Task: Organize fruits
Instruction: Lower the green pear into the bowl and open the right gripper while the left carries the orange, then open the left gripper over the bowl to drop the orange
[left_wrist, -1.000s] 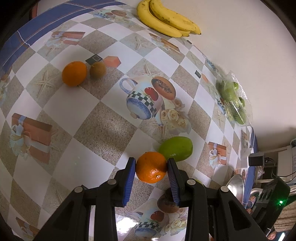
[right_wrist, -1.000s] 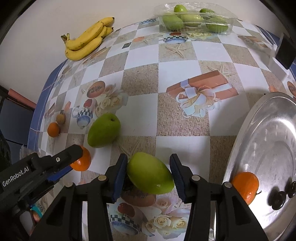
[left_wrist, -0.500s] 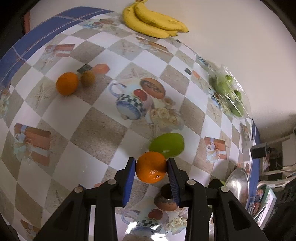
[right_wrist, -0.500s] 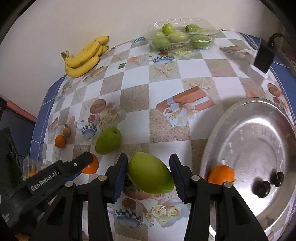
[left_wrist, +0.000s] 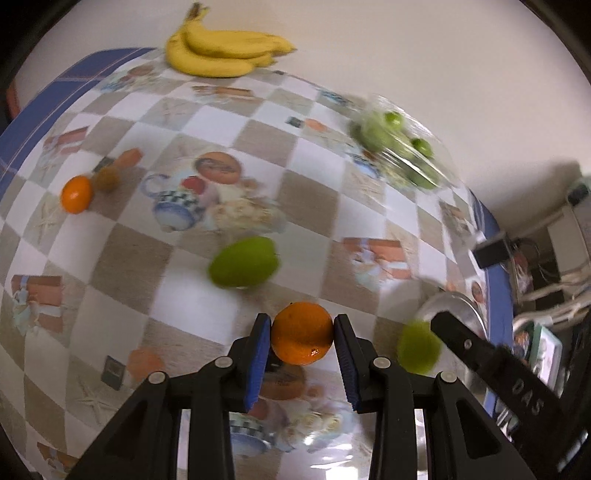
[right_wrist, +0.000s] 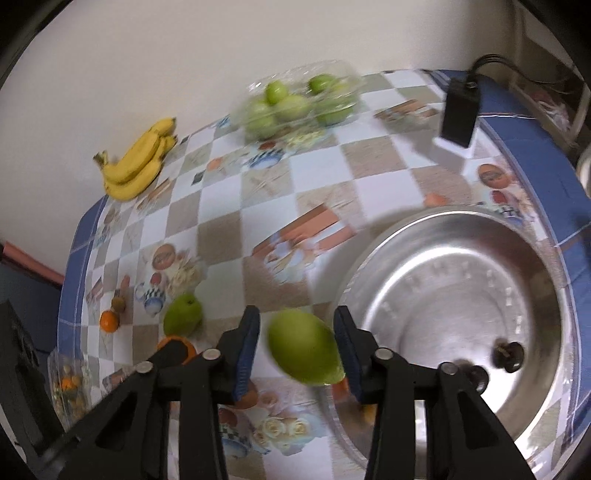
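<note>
An orange (left_wrist: 302, 332) is clamped between the blue pads of the left gripper (left_wrist: 303, 345) and is held above the checkered tablecloth (left_wrist: 192, 306). In the right wrist view, a green mango (right_wrist: 304, 347) sits between the fingers of the right gripper (right_wrist: 297, 349); it is pressed against the right pad, while a small gap is seen at the left pad, so whether it is firmly pinched cannot be told. The mango is held just beside the rim of a large silver basin (right_wrist: 461, 266), which is placed at the right end of the table. Inside the basin, two small dark round fruits (right_wrist: 511, 354) are seen, and a patch of orange is partly hidden behind the gripper.

A second green mango (left_wrist: 242, 262) is laid on the cloth beyond the held orange. Farther left, a smaller orange (left_wrist: 76, 189) is set touching a brown kiwi (left_wrist: 107, 178). At the far edge by the wall, a bunch of bananas (left_wrist: 221, 50) is laid. A clear plastic pack of green fruit (right_wrist: 295, 101) is set farther along the same wall. A black adapter (right_wrist: 460, 114) stands near the basin's far side. Much of both views is blurred.
</note>
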